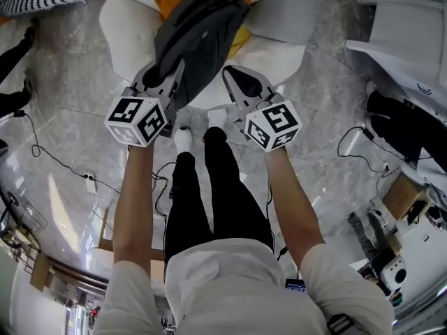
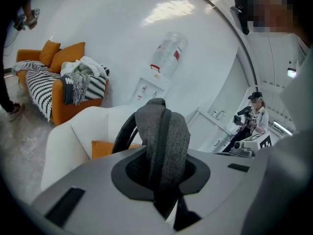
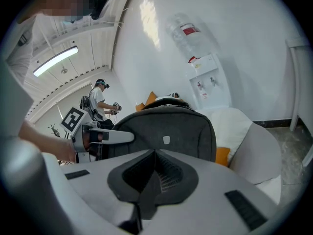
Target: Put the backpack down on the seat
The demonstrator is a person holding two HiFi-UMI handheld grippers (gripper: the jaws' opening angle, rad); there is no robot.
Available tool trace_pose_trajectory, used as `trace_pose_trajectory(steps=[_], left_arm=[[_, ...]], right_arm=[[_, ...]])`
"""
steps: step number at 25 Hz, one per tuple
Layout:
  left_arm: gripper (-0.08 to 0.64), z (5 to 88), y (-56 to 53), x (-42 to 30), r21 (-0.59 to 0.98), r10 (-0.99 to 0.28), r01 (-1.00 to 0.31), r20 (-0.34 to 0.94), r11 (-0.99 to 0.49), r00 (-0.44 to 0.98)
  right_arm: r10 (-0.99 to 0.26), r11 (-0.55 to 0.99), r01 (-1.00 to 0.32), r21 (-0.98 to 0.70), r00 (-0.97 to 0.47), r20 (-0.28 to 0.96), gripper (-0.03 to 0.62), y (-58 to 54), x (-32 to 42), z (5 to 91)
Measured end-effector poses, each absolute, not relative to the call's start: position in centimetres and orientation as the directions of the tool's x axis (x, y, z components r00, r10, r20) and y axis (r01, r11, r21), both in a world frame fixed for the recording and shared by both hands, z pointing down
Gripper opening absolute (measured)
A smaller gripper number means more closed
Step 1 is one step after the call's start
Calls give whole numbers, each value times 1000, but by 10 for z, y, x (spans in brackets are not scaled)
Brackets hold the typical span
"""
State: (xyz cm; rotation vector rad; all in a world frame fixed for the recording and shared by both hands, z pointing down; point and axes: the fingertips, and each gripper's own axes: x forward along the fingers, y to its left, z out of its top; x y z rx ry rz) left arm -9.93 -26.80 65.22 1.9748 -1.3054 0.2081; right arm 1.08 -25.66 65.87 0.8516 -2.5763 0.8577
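Gripping the backpack (image 1: 199, 33) from both sides, straight ahead of and between the two hand-held grippers. Clamped narrow with the left hand-held gripper (image 1: 170, 82) on a folded grey strap (image 2: 164, 131), upright out of the jaws in the left gripper view. Pinched nearly together with the right hand-held gripper (image 1: 241, 86) on what looks like a thin dark strip of webbing (image 3: 146, 195), with the bag's grey back panel and small pale logo (image 3: 167, 140) just beyond the tips.

Hanging over a white armchair (image 1: 126, 26) directly in front of both hand-held grippers, lower end toward the front edge of the seat. Impossible to tell whether resting on the seat or just above it. Behind the bag, farther from the tips, an orange cushion (image 1: 171, 0) against the chair back.

Below the marker cubes, close behind the wrists, white shoes (image 1: 183, 139) and black trousers on a grey marble floor (image 1: 70, 117).

Far beyond the left hand-held gripper, an orange sofa (image 2: 68, 109) under a striped blanket (image 2: 39, 84), and to the right of that a white water dispenser (image 2: 154, 84) with a bottle on top. Off to the left of the right hand-held gripper, a second person (image 3: 100, 104) standing in the distance.
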Motion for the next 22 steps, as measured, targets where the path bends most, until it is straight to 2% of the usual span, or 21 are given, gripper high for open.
trace_pose_trajectory(steps=[16, 22], left_arm=[[77, 726, -298, -72, 578, -605, -724, 438, -377, 665], [77, 748, -329, -81, 608, -570, -688, 425, -396, 703]], right_arm=[[-488, 603, -663, -445, -747, 451, 25, -274, 12, 731], [-494, 578, -682, -448, -729, 473, 25, -306, -6, 758]])
